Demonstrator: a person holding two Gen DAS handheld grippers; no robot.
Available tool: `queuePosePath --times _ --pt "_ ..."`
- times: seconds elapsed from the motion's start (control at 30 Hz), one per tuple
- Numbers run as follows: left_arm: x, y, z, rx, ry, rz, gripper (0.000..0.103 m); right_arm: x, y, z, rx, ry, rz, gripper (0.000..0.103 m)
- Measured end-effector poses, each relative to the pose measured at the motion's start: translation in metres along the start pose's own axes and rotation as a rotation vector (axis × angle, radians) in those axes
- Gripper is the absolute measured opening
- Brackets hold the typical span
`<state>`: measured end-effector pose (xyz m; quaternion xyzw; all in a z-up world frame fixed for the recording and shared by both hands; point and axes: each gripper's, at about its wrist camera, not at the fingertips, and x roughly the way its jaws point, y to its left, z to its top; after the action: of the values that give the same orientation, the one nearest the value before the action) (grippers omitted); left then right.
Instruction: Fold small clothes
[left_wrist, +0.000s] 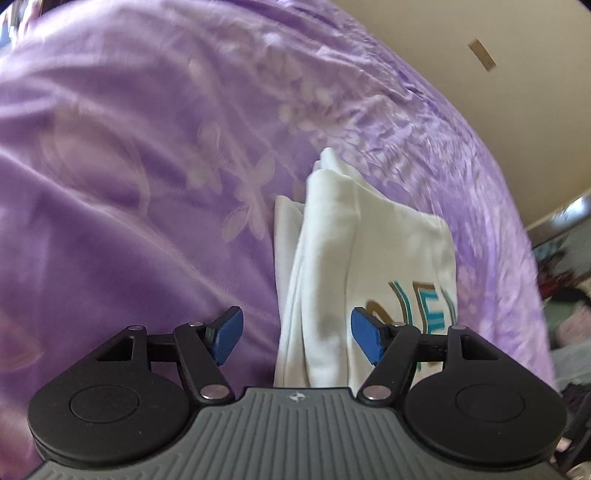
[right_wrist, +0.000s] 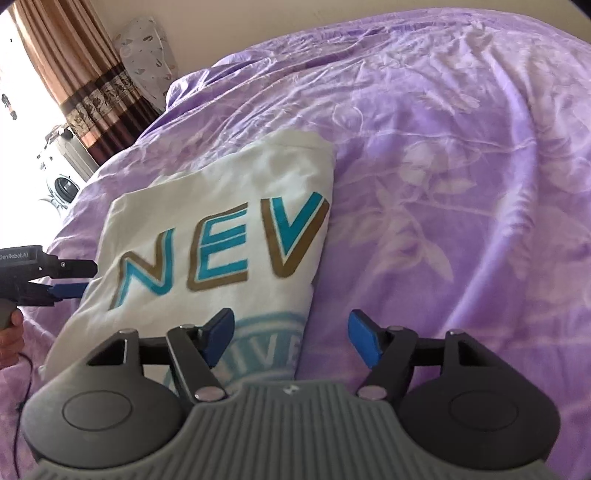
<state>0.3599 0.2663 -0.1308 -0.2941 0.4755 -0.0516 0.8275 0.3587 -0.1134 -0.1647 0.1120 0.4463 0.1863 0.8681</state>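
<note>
A white T-shirt (right_wrist: 221, 221) with teal and gold letters lies folded into a narrow rectangle on the purple bedspread (right_wrist: 461, 184). In the left wrist view the shirt (left_wrist: 369, 251) shows its stacked folded edges. My left gripper (left_wrist: 295, 334) is open, its jaws standing either side of the shirt's near edge and holding nothing. It also shows in the right wrist view (right_wrist: 74, 284) at the shirt's left edge. My right gripper (right_wrist: 291, 341) is open and empty over the shirt's near right corner.
A brown patterned curtain (right_wrist: 85, 85) and a bright window stand at the far left. A pale patterned pillow (right_wrist: 147, 51) leans by the wall. A beige wall (left_wrist: 517, 92) borders the bed. Clutter lies on the floor (left_wrist: 569, 295) past the bed's right edge.
</note>
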Motion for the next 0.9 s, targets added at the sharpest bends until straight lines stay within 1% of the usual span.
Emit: queuePosePath --times 0.07,0.17,0.23,0.3,0.37,0.4,0.43,0.5,0.53,0.57,0.6,0.67,0.7,0.77,0.83,0.9 --pt "0.009 0.008 0.007 -0.032 -0.001 -0.037 0.078 0.011 -0.003 0.007 0.007 0.008 0.029 0.066" --pt "0.025 0.020 0.019 -0.096 0.014 -0.097 0.079 0.029 -0.013 0.020 0.068 0.018 0.089 0.066" --pt "0.037 0.026 0.027 -0.134 0.036 -0.123 0.079 0.040 -0.019 0.027 0.098 0.016 0.093 0.066" --pt "0.047 0.029 0.034 -0.142 0.051 -0.141 0.078 0.051 -0.026 0.034 0.127 0.012 0.115 0.066" --pt "0.056 0.030 0.039 -0.140 0.060 -0.152 0.077 0.063 -0.033 0.040 0.177 0.017 0.164 0.065" --pt "0.059 0.030 0.041 -0.142 0.062 -0.157 0.075 0.069 -0.037 0.042 0.204 0.018 0.189 0.065" --pt "0.062 0.032 0.044 -0.147 0.061 -0.160 0.073 0.075 -0.041 0.045 0.231 0.018 0.213 0.062" --pt "0.065 0.033 0.047 -0.158 0.062 -0.168 0.061 0.087 -0.049 0.049 0.279 0.019 0.248 0.058" --pt "0.066 0.032 0.048 -0.160 0.059 -0.166 0.057 0.093 -0.052 0.051 0.303 0.016 0.267 0.055" --pt "0.066 0.031 0.049 -0.153 0.056 -0.161 0.051 0.097 -0.056 0.053 0.327 0.013 0.286 0.049" --pt "0.065 0.027 0.050 -0.134 0.052 -0.152 0.039 0.102 -0.060 0.056 0.352 0.009 0.304 0.048" --pt "0.064 0.019 0.051 -0.110 0.040 -0.144 0.031 0.107 -0.065 0.059 0.390 -0.001 0.332 0.038" --pt "0.061 0.014 0.049 -0.091 0.027 -0.137 0.028 0.107 -0.065 0.060 0.394 -0.005 0.340 0.036" --pt "0.056 0.006 0.047 -0.061 0.001 -0.122 0.024 0.101 -0.058 0.061 0.352 -0.021 0.319 0.024" --pt "0.046 -0.002 0.044 -0.034 -0.035 -0.122 0.022 0.090 -0.049 0.064 0.292 -0.055 0.300 0.020" --pt "0.033 -0.013 0.039 -0.002 -0.072 -0.116 0.021 0.078 -0.035 0.068 0.226 -0.087 0.274 0.018"
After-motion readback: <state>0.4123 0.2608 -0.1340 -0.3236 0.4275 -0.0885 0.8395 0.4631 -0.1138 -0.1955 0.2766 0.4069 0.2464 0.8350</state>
